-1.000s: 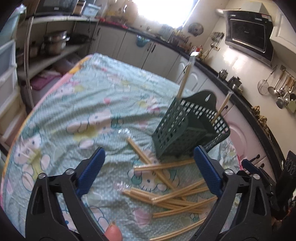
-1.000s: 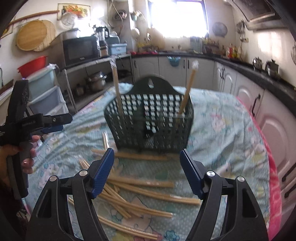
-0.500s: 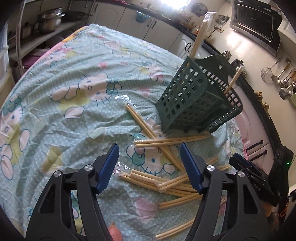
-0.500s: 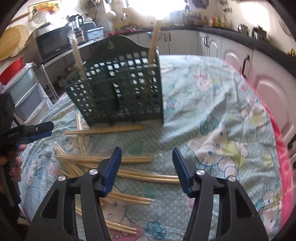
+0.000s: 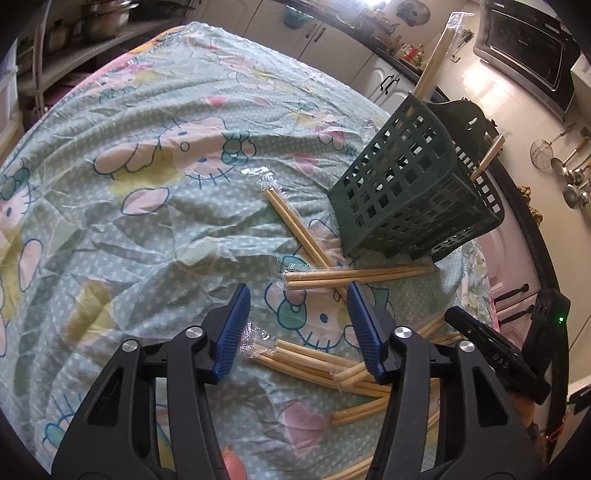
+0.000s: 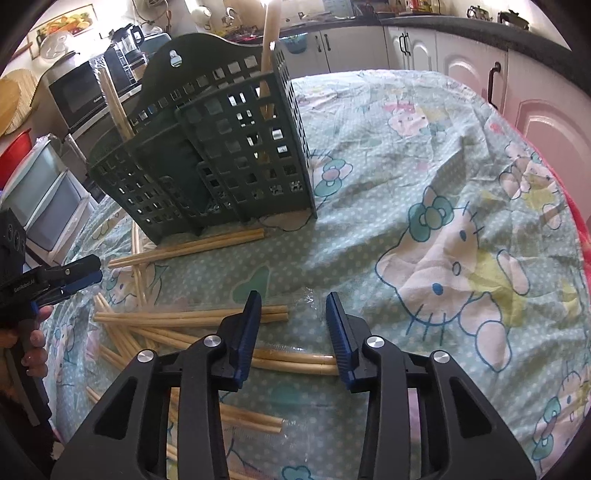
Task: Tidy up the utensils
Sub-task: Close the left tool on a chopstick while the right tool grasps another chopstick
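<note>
A dark green lattice utensil basket (image 5: 413, 192) (image 6: 218, 155) stands on the table with two wrapped chopstick pairs upright in it. Several wrapped wooden chopstick pairs (image 5: 354, 275) (image 6: 192, 317) lie scattered on the cloth in front of it. My left gripper (image 5: 299, 314) is open and empty, low over the chopsticks nearest me. My right gripper (image 6: 293, 317) is open and empty, its fingers either side of a chopstick pair (image 6: 295, 362). Each gripper shows in the other's view: the right one at the right edge (image 5: 491, 354), the left one at the left edge (image 6: 62, 278).
The table wears a pale green cartoon-cat cloth (image 5: 147, 177) (image 6: 443, 206). White kitchen cabinets (image 6: 461, 55) run behind it. A shelf with pots (image 5: 92, 22) stands at the far left, and a microwave (image 6: 85, 92) sits beyond the basket.
Both grippers have moved forward and down toward the chopsticks on the cloth, and their jaws have narrowed while staying open. The basket and chopsticks have not moved.
</note>
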